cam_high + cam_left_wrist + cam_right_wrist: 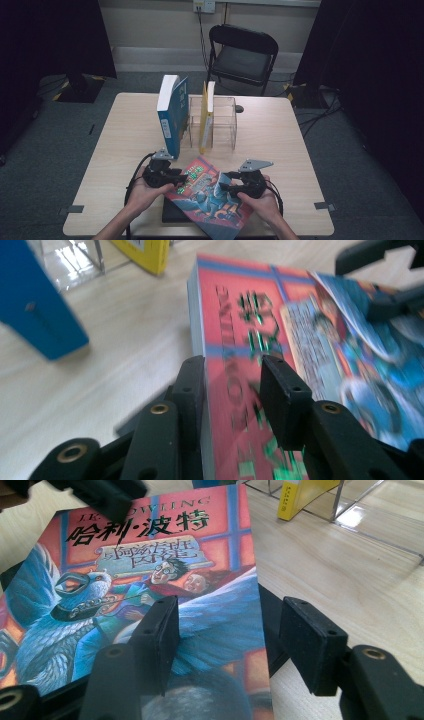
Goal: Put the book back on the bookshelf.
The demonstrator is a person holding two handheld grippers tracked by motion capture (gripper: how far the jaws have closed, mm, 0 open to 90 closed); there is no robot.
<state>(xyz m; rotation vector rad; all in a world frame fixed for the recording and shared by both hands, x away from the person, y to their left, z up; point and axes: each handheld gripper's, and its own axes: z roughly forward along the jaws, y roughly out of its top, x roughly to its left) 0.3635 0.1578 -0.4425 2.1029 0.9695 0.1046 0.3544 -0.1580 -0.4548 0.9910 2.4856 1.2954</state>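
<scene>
Glossy paper book (pixel 165 570), seemingly wooden table (pixel 280 135)

The high view looks forward and down from above the person's side, taking in the whole desk (pixel 125 130). Each gripper view rides low and close, looking along its own fingers: the left across the red book (pixel 260 325) from its spine side, the right from the opposite edge. All three share this book and the clear rack (pixel 222 125).

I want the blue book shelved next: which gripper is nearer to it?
Left. The left gripper sits at the red book's spine edge, just below the standing blue book; the right gripper is farther right.
</scene>
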